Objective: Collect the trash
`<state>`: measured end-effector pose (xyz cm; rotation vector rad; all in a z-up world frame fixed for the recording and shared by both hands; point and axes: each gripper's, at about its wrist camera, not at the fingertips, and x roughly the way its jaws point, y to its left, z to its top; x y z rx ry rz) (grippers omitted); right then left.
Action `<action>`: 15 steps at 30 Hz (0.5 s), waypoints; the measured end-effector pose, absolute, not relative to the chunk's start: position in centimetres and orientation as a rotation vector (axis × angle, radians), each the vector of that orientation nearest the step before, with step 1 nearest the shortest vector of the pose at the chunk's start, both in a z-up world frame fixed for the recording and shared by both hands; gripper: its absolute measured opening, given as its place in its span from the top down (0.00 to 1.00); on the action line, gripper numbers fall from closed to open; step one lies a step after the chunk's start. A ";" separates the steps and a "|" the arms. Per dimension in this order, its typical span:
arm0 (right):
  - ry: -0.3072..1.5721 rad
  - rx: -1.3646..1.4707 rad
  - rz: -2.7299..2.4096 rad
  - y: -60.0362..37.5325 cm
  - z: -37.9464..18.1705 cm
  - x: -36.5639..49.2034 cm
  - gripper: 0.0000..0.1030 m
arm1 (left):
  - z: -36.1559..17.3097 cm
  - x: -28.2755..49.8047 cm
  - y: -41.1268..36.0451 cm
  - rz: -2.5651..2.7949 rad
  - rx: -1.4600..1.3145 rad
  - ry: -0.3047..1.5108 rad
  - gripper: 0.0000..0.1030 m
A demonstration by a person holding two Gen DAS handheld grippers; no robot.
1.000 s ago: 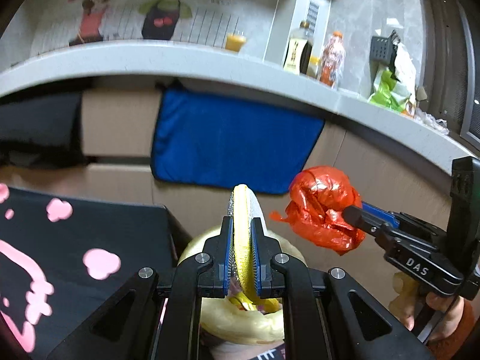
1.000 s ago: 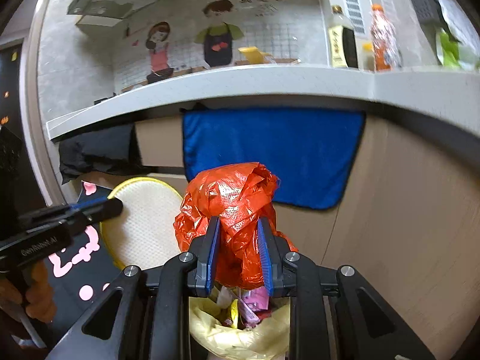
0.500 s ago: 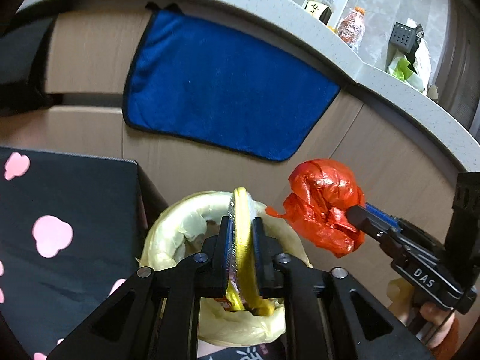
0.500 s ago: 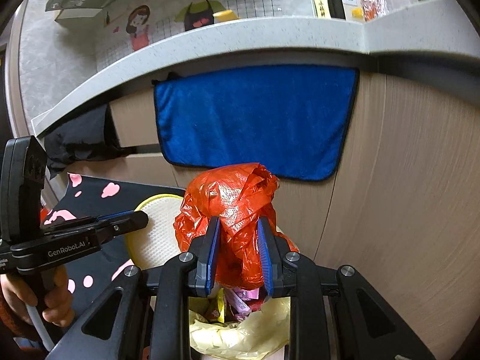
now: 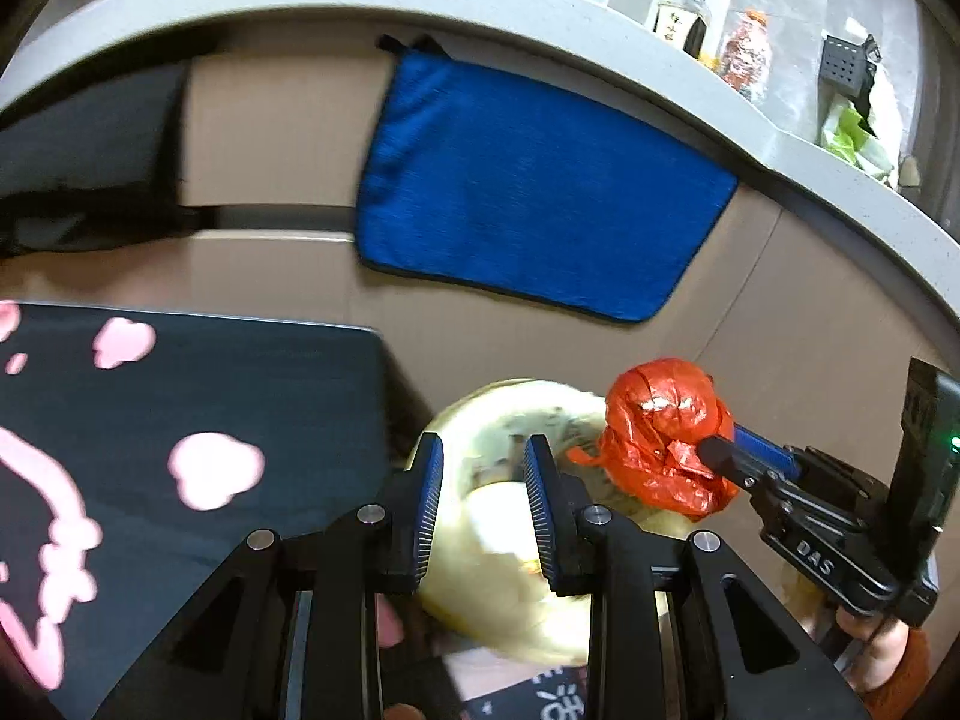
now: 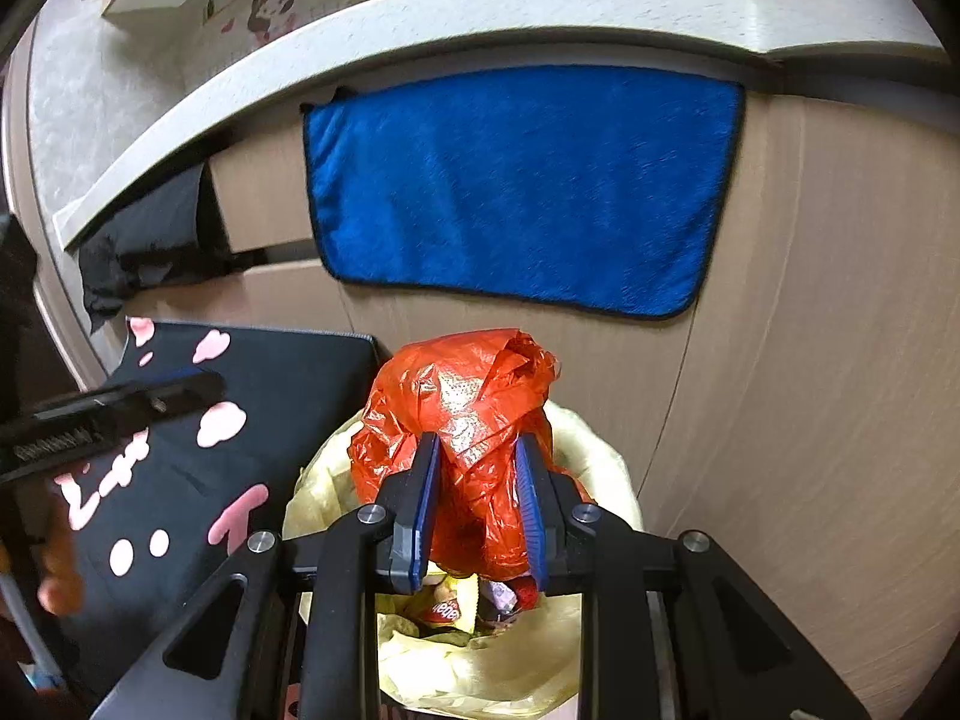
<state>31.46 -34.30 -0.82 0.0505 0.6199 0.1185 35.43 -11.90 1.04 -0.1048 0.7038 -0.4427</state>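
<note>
A bin lined with a pale yellow bag [image 5: 516, 420] stands below both grippers, with wrappers inside [image 6: 444, 606]. My left gripper [image 5: 483, 462] is open and empty over the bin's mouth; a blurred pale round piece [image 5: 498, 540] lies in the bin beneath it. My right gripper [image 6: 474, 468] is shut on a crumpled red plastic bag [image 6: 462, 396], held over the bin. The red bag [image 5: 660, 420] and right gripper [image 5: 714, 456] also show at the right of the left wrist view. The left gripper [image 6: 198, 387] shows at the left of the right wrist view.
A black cloth with pink blots [image 5: 180, 420] covers a surface left of the bin. A blue towel [image 6: 516, 186] hangs on the wooden cabinet front behind. A grey counter [image 5: 600, 30] above carries bottles [image 5: 684, 18] and a green bag [image 5: 852, 132].
My left gripper has opened and the yellow-rimmed round piece it held has dropped into the bin. Both grippers have tilted down toward the bin. The red bag stays gripped.
</note>
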 end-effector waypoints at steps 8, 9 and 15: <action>0.642 0.046 0.134 -32.4 -1.8 31.5 0.62 | 2.3 30.3 -7.0 -0.252 -0.078 0.626 0.65; 0.645 0.039 0.127 -32.1 -1.9 31.4 0.60 | 2.2 29.6 -6.5 -0.235 -0.070 0.623 0.65; 0.640 0.005 0.099 -30.0 -1.6 28.9 0.60 | 1.2 24.3 -4.3 -0.158 -0.008 0.628 0.65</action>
